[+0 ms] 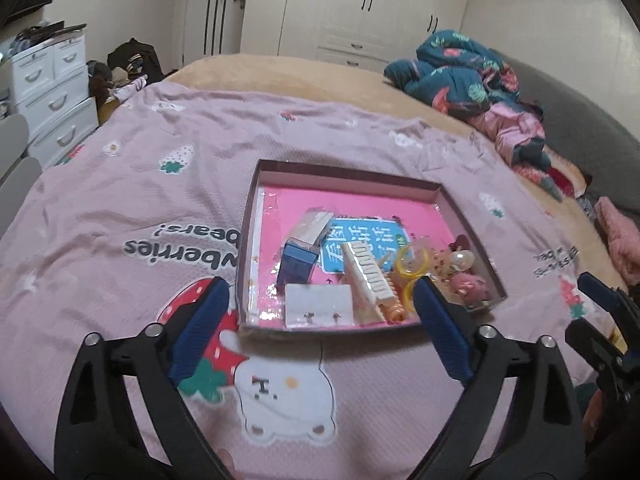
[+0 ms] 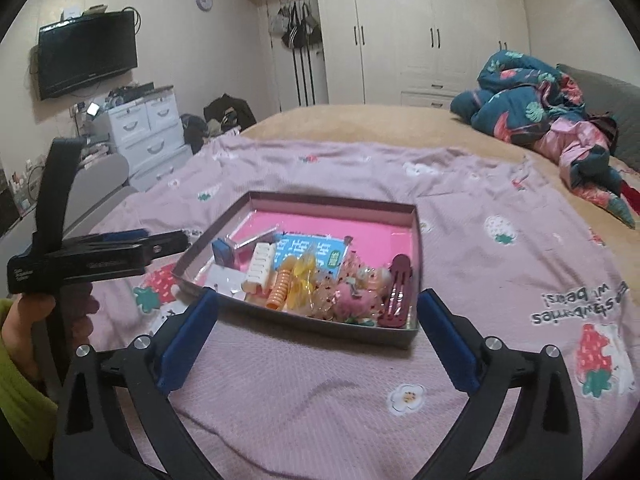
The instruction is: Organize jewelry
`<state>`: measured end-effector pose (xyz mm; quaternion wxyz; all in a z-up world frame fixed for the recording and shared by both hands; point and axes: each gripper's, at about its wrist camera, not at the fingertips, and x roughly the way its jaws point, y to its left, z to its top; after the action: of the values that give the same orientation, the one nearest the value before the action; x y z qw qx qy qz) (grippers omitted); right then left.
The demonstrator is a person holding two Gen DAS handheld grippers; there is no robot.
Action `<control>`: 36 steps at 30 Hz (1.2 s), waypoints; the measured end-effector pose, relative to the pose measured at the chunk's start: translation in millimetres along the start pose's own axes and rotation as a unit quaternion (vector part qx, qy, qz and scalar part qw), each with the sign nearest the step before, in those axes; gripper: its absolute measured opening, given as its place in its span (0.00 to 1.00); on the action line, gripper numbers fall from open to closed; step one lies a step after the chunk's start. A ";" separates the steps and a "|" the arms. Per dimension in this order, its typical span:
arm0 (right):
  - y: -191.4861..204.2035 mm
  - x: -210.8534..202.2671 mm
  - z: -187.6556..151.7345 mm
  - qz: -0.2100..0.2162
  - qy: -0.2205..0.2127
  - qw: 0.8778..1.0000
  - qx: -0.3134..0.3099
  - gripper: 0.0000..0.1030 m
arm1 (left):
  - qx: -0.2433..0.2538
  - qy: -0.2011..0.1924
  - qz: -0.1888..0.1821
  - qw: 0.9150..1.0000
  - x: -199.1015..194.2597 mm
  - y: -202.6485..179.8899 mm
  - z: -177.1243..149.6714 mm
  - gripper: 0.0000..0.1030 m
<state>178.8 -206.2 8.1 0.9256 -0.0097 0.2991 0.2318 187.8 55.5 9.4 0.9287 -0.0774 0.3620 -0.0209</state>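
Both tools spread wide, nothing between the pads. Left gripper [image 1: 320,308] low centre in the left wrist view, straddling the near rim of the box [image 1: 348,170], hovering above the bedspread [image 1: 120,200]. Right gripper [image 2: 318,322] low centre in the right wrist view, just short of the box's near wall.

Box mid-frame on the pink bedspread, open top, pink floor. Inside, crowded toward the near side: white comb [image 1: 368,276], blue case [image 1: 298,264], earring card [image 1: 318,304], yellow rings [image 1: 412,266], orange coil tie [image 2: 280,286], maroon clip [image 2: 398,290], pink charm [image 2: 348,298].

Around: crumpled quilt [image 2: 532,100] upper right, drawers [image 2: 148,128] left, TV [image 2: 86,52] upper left, wardrobe [image 2: 432,28] top. Hand [image 2: 24,312] holding the left tool at left edge of the right wrist view.
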 end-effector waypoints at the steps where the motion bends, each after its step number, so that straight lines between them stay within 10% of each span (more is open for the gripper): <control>1: -0.6 -4.2 -0.1 0.001 -0.004 1.000 0.001 0.96 | -0.003 -0.006 -0.001 1.000 -8.9 -0.6 -2.7 0.90; 36: 8.4 -69.8 -44.6 0.011 -0.003 1.000 0.009 0.96 | 0.024 -0.033 0.038 0.998 -91.1 -28.1 -83.7 0.91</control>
<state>100.8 -235.2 11.6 0.9240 0.0029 0.2981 0.2393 64.5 25.6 14.1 0.9420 -0.0417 0.3328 0.0087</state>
